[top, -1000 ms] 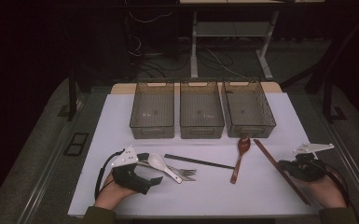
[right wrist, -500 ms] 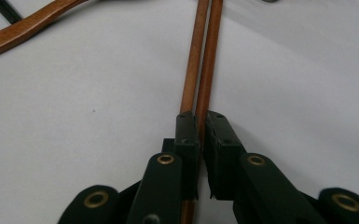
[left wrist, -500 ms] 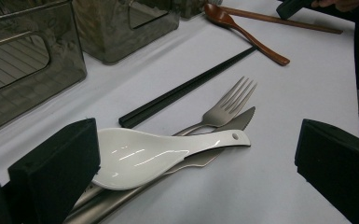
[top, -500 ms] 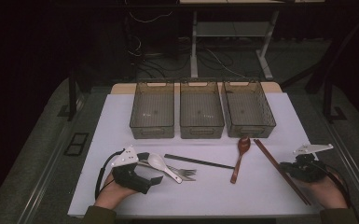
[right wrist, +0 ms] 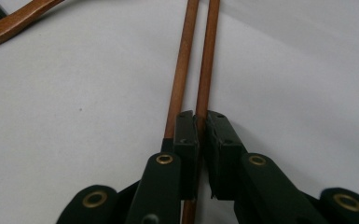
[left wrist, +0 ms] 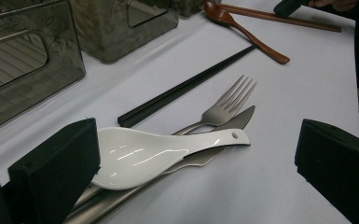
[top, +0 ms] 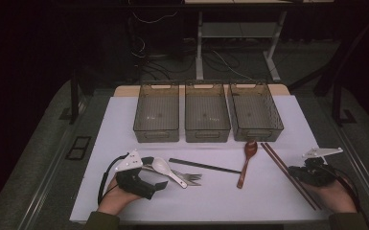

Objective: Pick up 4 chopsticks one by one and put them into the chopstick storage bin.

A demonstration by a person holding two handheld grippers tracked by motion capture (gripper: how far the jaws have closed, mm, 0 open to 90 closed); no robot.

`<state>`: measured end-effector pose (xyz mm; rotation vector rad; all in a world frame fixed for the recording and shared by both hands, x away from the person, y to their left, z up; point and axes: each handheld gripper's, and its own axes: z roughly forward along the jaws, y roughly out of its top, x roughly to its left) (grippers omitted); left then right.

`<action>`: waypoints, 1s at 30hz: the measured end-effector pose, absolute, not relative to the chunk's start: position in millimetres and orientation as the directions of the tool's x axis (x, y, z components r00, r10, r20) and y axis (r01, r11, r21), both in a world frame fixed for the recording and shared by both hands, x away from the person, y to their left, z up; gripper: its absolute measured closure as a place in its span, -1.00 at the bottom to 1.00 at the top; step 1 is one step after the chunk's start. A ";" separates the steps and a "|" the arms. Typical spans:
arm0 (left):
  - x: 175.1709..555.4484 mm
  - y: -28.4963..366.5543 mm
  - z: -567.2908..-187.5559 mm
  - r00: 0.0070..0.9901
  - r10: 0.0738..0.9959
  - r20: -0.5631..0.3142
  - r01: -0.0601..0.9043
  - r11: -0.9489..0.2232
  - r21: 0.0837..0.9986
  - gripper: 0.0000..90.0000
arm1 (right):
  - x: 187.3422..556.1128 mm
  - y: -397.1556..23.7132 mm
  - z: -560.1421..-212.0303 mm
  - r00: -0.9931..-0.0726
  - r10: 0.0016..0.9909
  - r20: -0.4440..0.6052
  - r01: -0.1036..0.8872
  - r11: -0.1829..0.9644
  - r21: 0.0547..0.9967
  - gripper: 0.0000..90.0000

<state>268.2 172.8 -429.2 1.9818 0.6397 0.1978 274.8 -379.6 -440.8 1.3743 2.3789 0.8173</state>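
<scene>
Now nothing has changed: my right gripper stays closed on one of the brown chopsticks, my left gripper open around the white spoon, not yet lifted.

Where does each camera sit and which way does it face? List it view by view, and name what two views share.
High view: above the person's side, looking forward and down on the table; both hands, left gripper, right gripper.
Left gripper view: on the left gripper, facing the white spoon, fork; open jaws show.
Right gripper view: on the right gripper, facing down the brown chopsticks; jaws shut on one.
Shared: brown spoon.
</scene>
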 end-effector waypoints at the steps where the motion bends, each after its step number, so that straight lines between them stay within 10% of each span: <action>1: 268.2 172.6 -429.2 0.847 0.516 -0.131 0.352 -0.359 0.865 -1.00 | 274.5 -379.3 -440.7 -0.508 0.860 0.043 0.707 0.388 0.591 0.83; 30: 266.7 171.9 -429.3 0.851 0.510 -0.126 0.348 -0.367 0.863 -1.00 | 275.2 -380.2 -441.6 -0.476 0.879 0.010 0.709 0.377 0.596 0.87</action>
